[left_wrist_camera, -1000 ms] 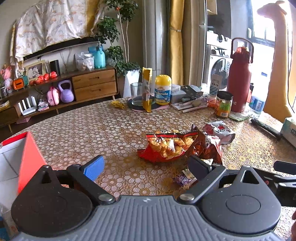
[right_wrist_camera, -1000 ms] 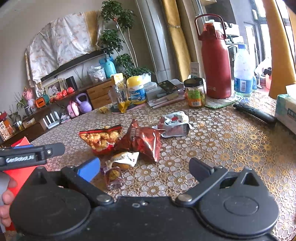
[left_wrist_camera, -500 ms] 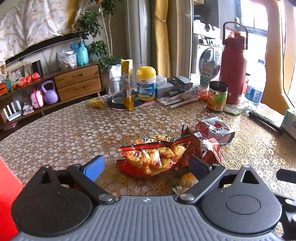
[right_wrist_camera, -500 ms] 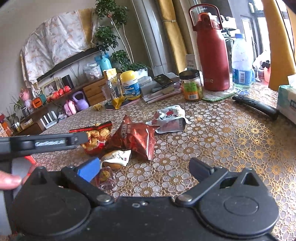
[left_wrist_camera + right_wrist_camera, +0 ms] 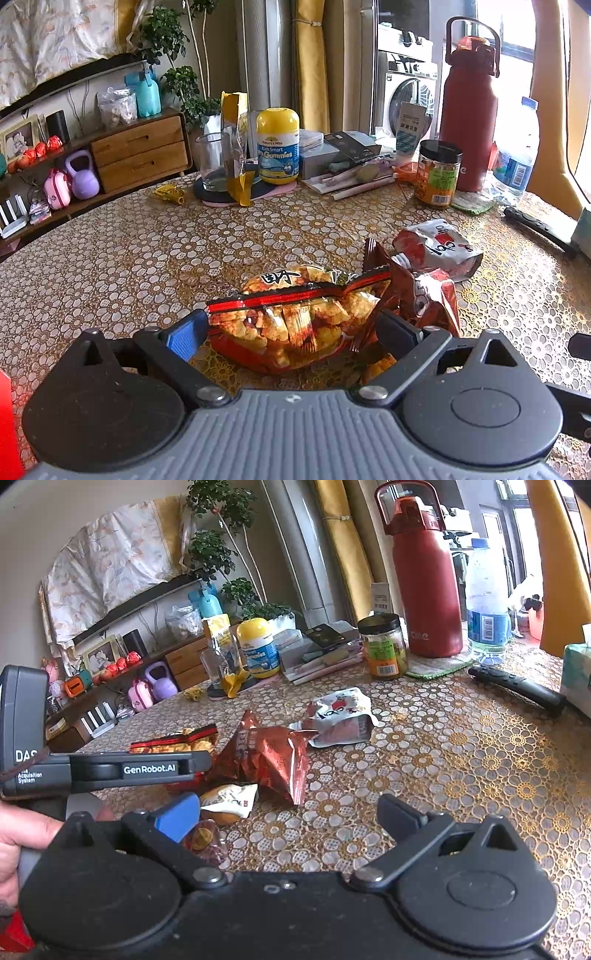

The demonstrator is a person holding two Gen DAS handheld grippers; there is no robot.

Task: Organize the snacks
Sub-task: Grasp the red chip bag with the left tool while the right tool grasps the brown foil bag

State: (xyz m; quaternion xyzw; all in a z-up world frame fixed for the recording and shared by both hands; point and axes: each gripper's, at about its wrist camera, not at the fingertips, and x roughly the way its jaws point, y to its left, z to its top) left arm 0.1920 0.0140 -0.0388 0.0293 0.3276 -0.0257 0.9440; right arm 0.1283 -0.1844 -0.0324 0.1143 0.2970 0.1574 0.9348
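Patterned table (image 5: 129,258), both tongs spread, left tongs (image 5: 291,328) flanking crisp bag (image 5: 295,317), foil pack (image 5: 424,295) beside

Wooden sideboard (image 5: 140,155), yellow curtains (image 5: 312,62), perhaps a washing machine (image 5: 406,96)

left gripper (image 5: 291,332): mine, held low and level over the table, pointing forward, jaws spread wide
left fingers: blue pad (image 5: 183,338) on my left side, black pad (image 5: 395,330) on my right, well apart, whether they touch anything between them I cannot tell
left gripper seen from right wrist view: dark body with white lettering, side-on at left of frame, level, tip pointing right
left hand (image 5: 22,840): mine, wrapped round the grey handle at the frame's left edge, only thumb and part of the fingers visible
right gripper (image 5: 288,816): mine, low, angled slightly down, jaws wide apart, nothing between them
right fingers: blue pad (image 5: 177,816) and black pad (image 5: 399,814), both clear of the table
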